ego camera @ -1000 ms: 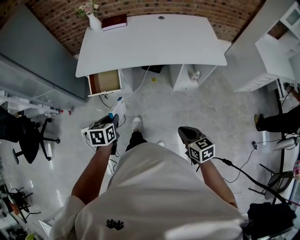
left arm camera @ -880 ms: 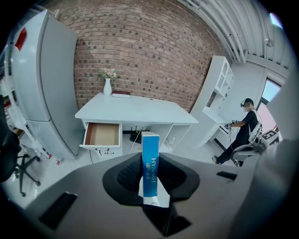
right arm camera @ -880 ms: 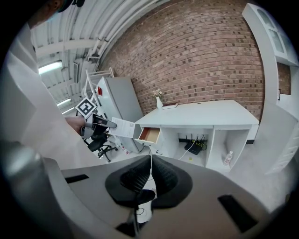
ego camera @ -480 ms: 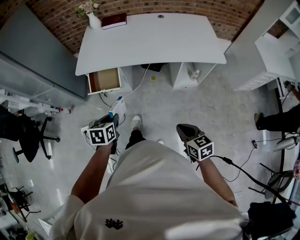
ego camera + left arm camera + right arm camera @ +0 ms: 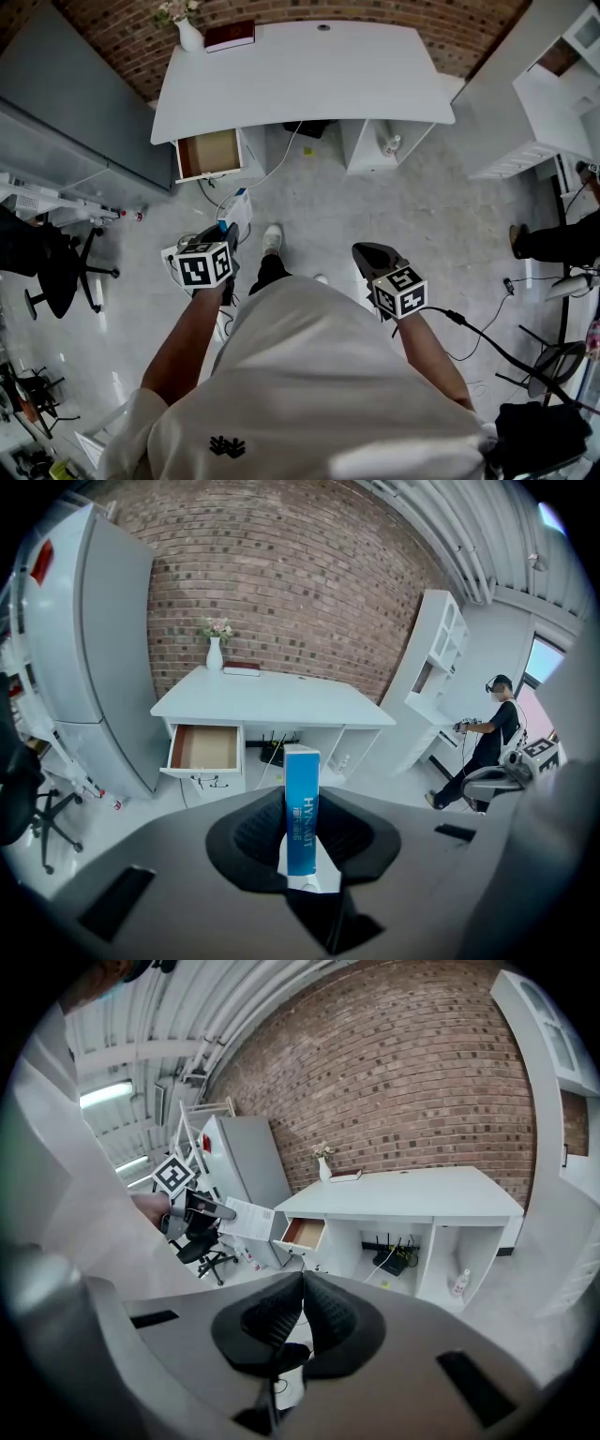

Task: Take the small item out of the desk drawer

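My left gripper (image 5: 302, 841) is shut on a small flat blue-and-white box (image 5: 302, 803), which stands upright between the jaws; in the head view the box (image 5: 236, 210) sticks out ahead of the gripper (image 5: 217, 246). The white desk (image 5: 300, 75) stands a few steps ahead, its wooden drawer (image 5: 208, 155) pulled out at the left and looking empty (image 5: 204, 748). My right gripper (image 5: 302, 1288) is shut with nothing in it, held at my right side (image 5: 370, 258). In the right gripper view the left gripper (image 5: 192, 1208) shows with the box (image 5: 248, 1218).
A vase of flowers (image 5: 186, 33) and a dark red book (image 5: 230, 37) sit at the desk's back left. A grey cabinet (image 5: 66, 103) stands left, an office chair (image 5: 52, 272) beside it. White shelving (image 5: 553, 84) and another person (image 5: 558, 244) are at the right. Cables (image 5: 272, 169) lie on the floor.
The view has shifted slightly, with the desk a touch higher in frame. Both grippers hold almost the same places and the box stays gripped.
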### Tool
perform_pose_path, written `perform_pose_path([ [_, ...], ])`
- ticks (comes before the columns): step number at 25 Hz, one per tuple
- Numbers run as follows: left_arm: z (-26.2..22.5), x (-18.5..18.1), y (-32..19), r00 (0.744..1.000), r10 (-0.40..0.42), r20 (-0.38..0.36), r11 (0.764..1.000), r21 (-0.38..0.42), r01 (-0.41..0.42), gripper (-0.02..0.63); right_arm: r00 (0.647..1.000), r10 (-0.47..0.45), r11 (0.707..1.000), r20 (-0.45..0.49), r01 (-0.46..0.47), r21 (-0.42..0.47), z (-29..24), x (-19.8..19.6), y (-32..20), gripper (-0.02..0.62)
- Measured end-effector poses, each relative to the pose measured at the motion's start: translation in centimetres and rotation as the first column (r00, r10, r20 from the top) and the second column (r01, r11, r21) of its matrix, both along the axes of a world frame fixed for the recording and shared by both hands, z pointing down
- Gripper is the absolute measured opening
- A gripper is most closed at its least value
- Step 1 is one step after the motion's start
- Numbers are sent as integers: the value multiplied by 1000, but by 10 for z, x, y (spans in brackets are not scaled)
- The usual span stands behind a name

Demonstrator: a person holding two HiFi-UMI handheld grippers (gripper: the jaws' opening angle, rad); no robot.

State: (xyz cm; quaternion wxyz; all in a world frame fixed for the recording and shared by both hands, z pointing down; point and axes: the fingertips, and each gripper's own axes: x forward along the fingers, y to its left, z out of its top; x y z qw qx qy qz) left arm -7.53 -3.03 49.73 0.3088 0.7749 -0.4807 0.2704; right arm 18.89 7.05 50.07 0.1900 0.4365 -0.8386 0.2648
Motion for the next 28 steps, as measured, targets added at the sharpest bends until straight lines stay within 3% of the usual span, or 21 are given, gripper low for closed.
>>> perform_pose_path([
  [28, 5, 1, 6, 1000, -12, -1, 1000, -19, 12, 91, 999, -30, 1000, -11, 30, -6, 9, -4, 0, 29],
])
